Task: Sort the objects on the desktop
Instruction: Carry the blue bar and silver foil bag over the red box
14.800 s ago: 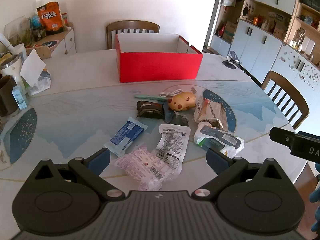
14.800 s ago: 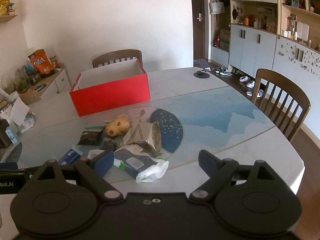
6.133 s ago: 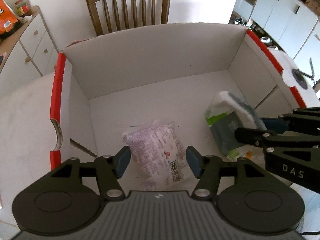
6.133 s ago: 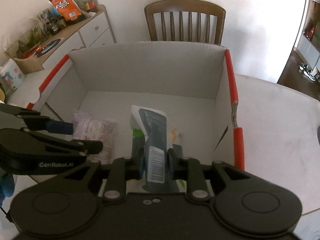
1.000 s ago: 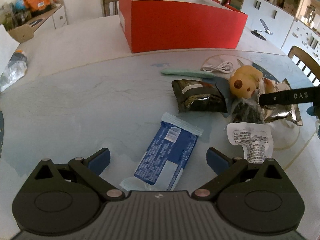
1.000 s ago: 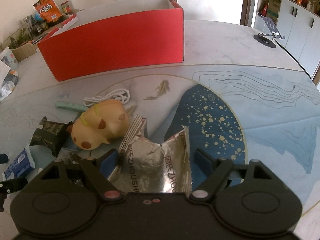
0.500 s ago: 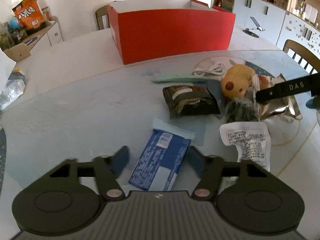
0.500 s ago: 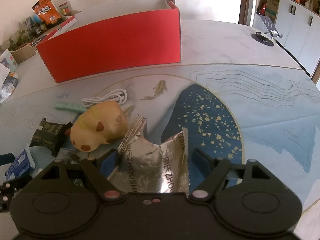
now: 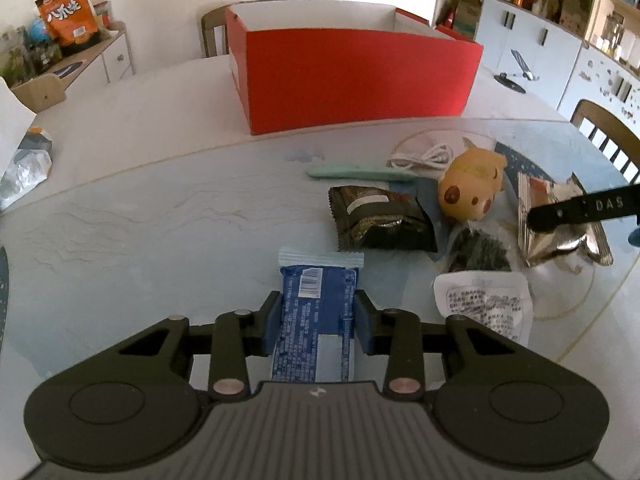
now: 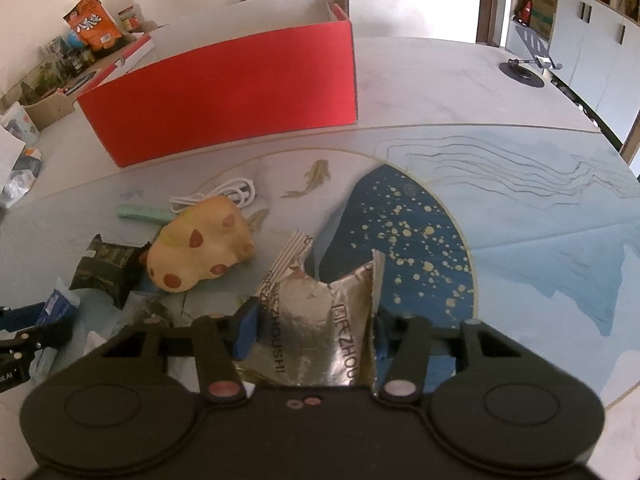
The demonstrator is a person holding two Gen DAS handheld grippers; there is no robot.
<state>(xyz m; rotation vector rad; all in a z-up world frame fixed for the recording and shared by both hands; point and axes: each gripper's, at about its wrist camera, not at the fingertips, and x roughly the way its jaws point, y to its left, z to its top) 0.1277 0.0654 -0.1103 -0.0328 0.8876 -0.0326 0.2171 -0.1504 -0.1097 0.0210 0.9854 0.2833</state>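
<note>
Left gripper [image 9: 316, 322] clamps the blue wafer packet [image 9: 316, 320], right gripper [image 10: 316, 330] pinches the foil pouch [image 10: 320, 324]; slick wrappers could slip mid-lift.

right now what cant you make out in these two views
- Inside of the red box: both views sit too low, its front wall hides the contents.
- Near end of the blue packet: left wrist view, covered by the left tool.
- Lower part of the silver packet: right wrist view, hidden behind the right tool.
- Print on the white packet: too small to read.
</note>
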